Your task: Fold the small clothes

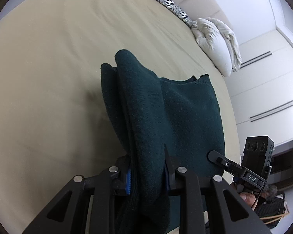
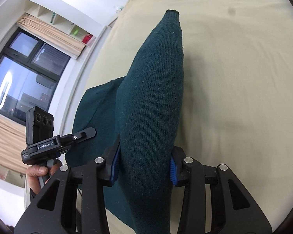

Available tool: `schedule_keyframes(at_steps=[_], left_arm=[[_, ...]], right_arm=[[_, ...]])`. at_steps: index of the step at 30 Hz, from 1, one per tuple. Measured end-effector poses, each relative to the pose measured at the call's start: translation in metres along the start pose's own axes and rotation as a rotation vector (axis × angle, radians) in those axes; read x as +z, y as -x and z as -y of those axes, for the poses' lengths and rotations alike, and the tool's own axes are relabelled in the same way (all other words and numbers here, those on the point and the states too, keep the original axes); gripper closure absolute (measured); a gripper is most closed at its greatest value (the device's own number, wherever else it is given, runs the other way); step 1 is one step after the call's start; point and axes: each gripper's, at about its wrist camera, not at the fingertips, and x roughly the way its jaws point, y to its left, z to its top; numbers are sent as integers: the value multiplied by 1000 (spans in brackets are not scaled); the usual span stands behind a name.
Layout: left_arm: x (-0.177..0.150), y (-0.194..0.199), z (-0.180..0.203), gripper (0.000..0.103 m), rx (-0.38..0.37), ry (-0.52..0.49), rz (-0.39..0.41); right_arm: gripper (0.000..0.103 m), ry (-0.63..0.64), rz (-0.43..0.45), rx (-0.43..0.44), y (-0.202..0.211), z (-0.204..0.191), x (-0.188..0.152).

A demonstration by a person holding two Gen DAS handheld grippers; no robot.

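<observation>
A dark green knit garment (image 1: 166,117) lies on a beige bed sheet (image 1: 48,68). My left gripper (image 1: 146,177) is shut on a bunched edge of it, the fabric rising between the fingers. My right gripper (image 2: 144,167) is shut on another thick fold of the same garment (image 2: 154,89), which stretches away over the sheet (image 2: 244,78). The right gripper shows in the left wrist view (image 1: 214,156) at the garment's right side. The left gripper shows in the right wrist view (image 2: 87,132) at the garment's left side.
A white pillow (image 1: 214,42) and a zebra-print cushion (image 1: 173,7) lie at the bed's far right edge by a cream headboard. White wardrobe doors stand to the right. A window (image 2: 25,74) with beige curtains is left of the bed.
</observation>
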Motion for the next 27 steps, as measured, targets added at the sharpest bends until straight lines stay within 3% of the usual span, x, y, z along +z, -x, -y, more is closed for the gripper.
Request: schedule_keyframes(at_steps=[6, 11, 13, 14, 16, 18, 21, 27], left_arm=[[-62, 9, 33, 77, -2, -99, 9], [-100, -23, 32, 76, 41, -112, -44], [-110, -40, 21, 76, 94, -91, -54], [-113, -47, 13, 73, 108, -76, -53], [-115, -52, -3, 72, 46, -19, -39], [-115, -50, -7, 71, 34, -4, -38], [-114, -48, -5, 69, 64, -44, -32], [-115, -46, -12, 67, 46, -30, -17]], right_arm=[[65, -20, 45, 25, 58, 10, -74], [65, -84, 36, 14, 72, 37, -123], [65, -118, 14, -1, 66, 56, -133], [64, -159, 11, 6, 62, 71, -137], [61, -209, 15, 71, 58, 92, -144], [60, -195, 36, 97, 57, 95, -152], [56, -158, 67, 62, 70, 83, -161], [49, -157, 101, -26, 103, 61, -188]])
